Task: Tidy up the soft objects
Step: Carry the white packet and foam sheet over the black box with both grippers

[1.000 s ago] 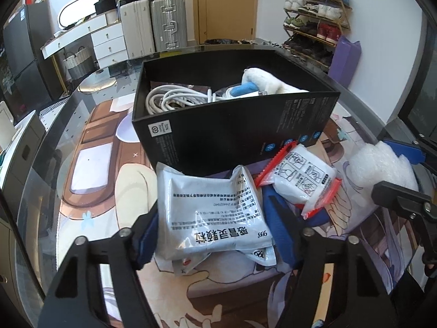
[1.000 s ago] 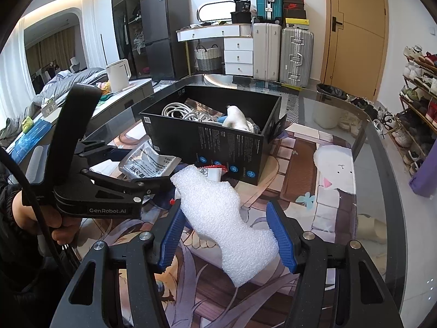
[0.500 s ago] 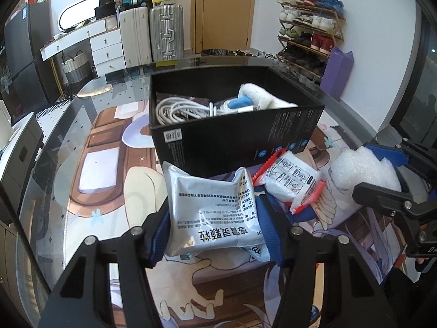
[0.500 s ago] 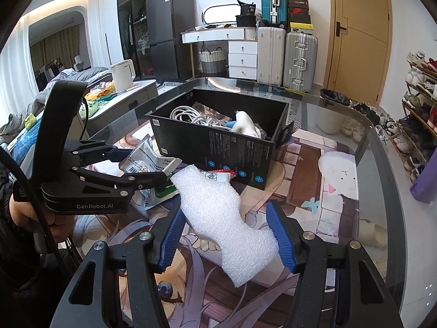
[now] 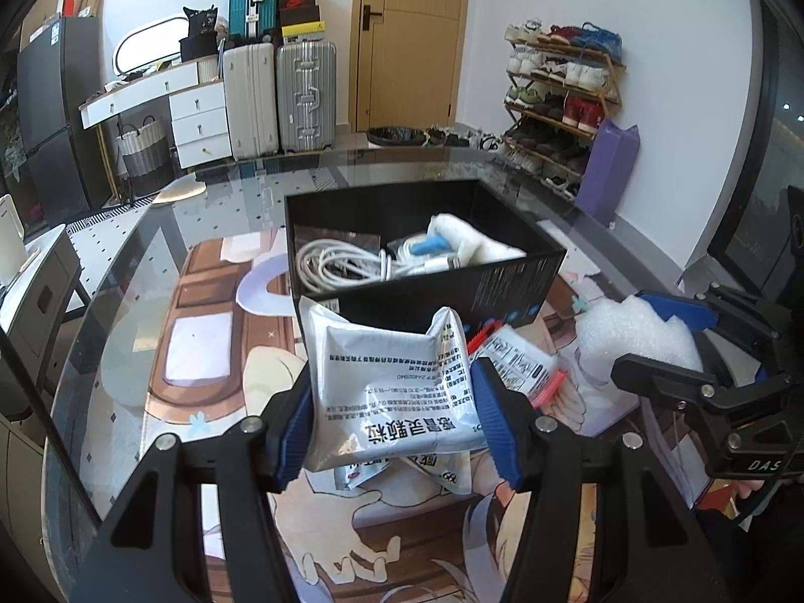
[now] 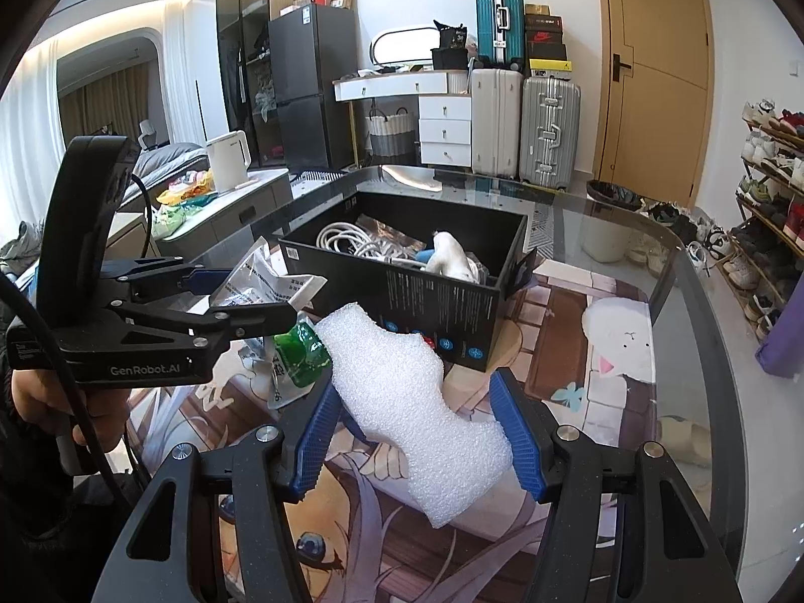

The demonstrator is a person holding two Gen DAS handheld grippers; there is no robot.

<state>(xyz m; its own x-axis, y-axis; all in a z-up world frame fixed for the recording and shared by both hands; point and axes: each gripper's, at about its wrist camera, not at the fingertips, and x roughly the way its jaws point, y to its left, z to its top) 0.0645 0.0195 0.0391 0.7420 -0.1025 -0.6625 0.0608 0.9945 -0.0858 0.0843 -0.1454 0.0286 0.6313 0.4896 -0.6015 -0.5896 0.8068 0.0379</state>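
My left gripper (image 5: 394, 419) is shut on a white medicine pouch (image 5: 392, 392) with black print and holds it up in front of the black box (image 5: 432, 296). The pouch also shows in the right wrist view (image 6: 266, 281). My right gripper (image 6: 417, 434) is shut on a white foam piece (image 6: 412, 402), lifted near the box's (image 6: 442, 311) front wall. The box holds white cables (image 5: 336, 261) and a white cloth (image 5: 472, 243).
A second white pouch (image 5: 452, 475) lies under the held one. A red-edged packet (image 5: 522, 367) and a green-filled bag (image 6: 299, 352) lie on the printed mat on the glass table (image 6: 693, 331). Suitcases, drawers and a shoe rack stand behind.
My left gripper has closed on the white pouch and lifted it off the mat. My right gripper has risen slightly with the foam piece.
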